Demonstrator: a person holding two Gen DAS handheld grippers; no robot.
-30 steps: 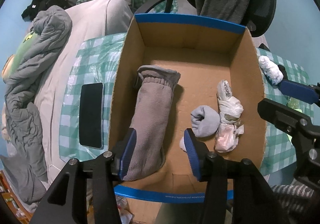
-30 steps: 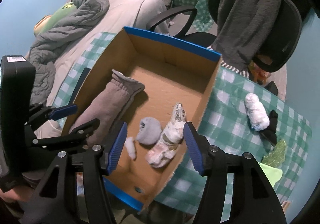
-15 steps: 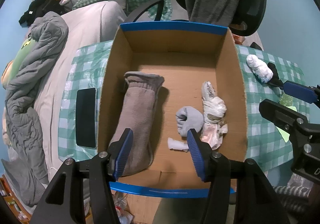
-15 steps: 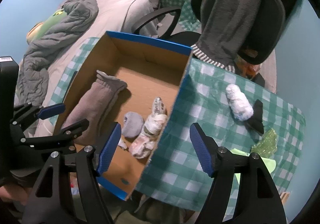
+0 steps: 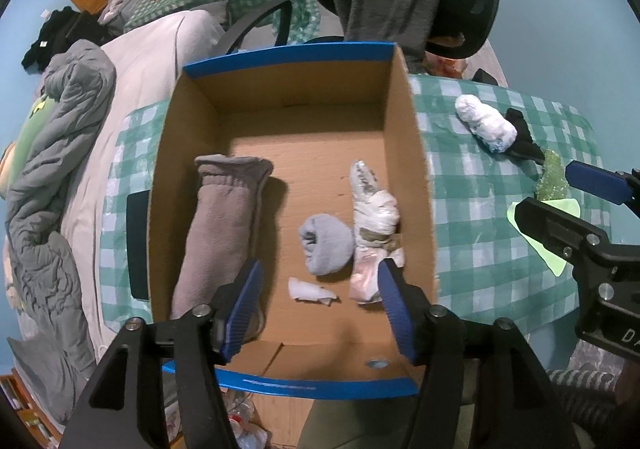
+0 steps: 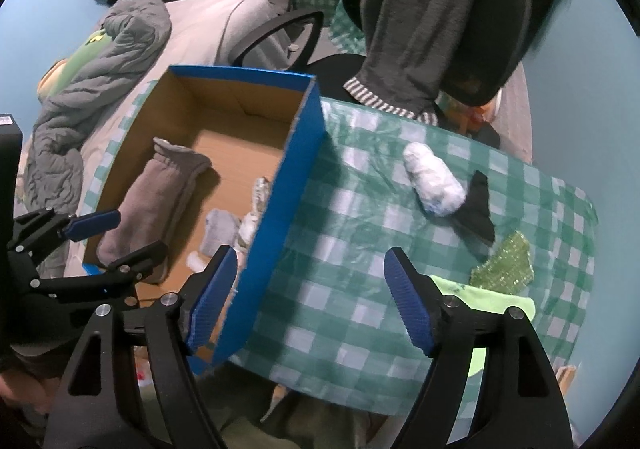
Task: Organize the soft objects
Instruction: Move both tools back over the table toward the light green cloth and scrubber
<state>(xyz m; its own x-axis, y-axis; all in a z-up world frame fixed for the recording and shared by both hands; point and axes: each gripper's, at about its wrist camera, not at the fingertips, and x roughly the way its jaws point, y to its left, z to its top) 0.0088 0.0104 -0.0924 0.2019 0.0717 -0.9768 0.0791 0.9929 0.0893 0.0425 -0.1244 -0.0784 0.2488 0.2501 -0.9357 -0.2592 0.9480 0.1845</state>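
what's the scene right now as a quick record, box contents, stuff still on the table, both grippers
box: cardboard box, blue rim
in box: grey fleece sock, grey sock ball, white wrapped bundle, white scrap
on tablecloth: white bundle, black sock, glittery green piece
left gripper: opening, empty, above box
right gripper: opening, empty, above tablecloth

**Claw hardware, appearance as seen**

Left claw: two matte black arms with triangular cut-outs, each tipped by a blue ribbed pad. Silver screw heads at the pivots and along the linkage.

Right claw: same build, with black frame, blue ridged pads and round silver screws on each arm. In the left wrist view its body carries partial white lettering. A white label sits on the left unit's housing top.
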